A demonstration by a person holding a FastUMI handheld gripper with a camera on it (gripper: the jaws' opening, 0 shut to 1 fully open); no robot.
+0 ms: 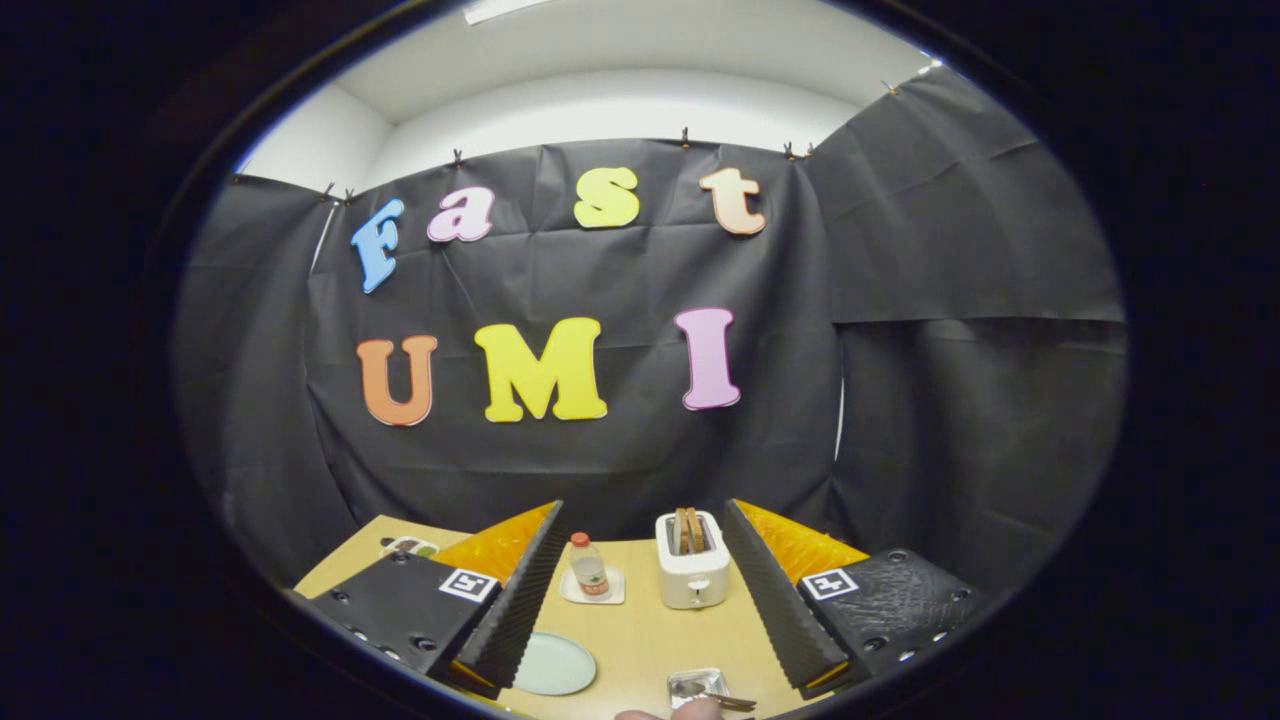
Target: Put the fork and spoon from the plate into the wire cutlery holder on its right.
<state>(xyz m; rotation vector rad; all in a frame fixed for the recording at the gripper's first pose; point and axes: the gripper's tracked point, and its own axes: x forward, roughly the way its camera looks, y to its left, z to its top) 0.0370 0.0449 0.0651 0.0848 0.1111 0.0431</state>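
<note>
Gripper view, looking forward along the two fingers over a light wooden table [640, 640].

Gripper [640, 600]: fingers spread wide apart, ribbed black pads facing inward, nothing between them and nothing touching either pad. Left finger [525, 590] and right finger [775, 595] each carry a square black-and-white marker on the housing behind, with orange parts showing at the outer edges.

Between the fingers, on the table:
- Pale green plate [553, 664], round, lying just beside the left finger's tip. Its visible surface looks bare; cannot make out a fork or spoon on it.
- Small shiny metal tray [697, 686], near the bottom of the view, closer to the right finger. A slim dark-and-metal utensil [733, 702] lies across its near edge; too small to tell whether fork or spoon.
- A fingertip [697, 709] of a person's hand shows right at the tray's near edge, touching or just beside the utensil.

Beyond the fingers:
- White toaster [692, 572], upright, two slices of toast standing in its slots.
- Small bottle [589, 566] with a red cap, standing on a white square coaster [592, 588], left of the toaster.
- A small dish [408, 547] sits far off behind the left finger's housing; contents unclear.
</note>
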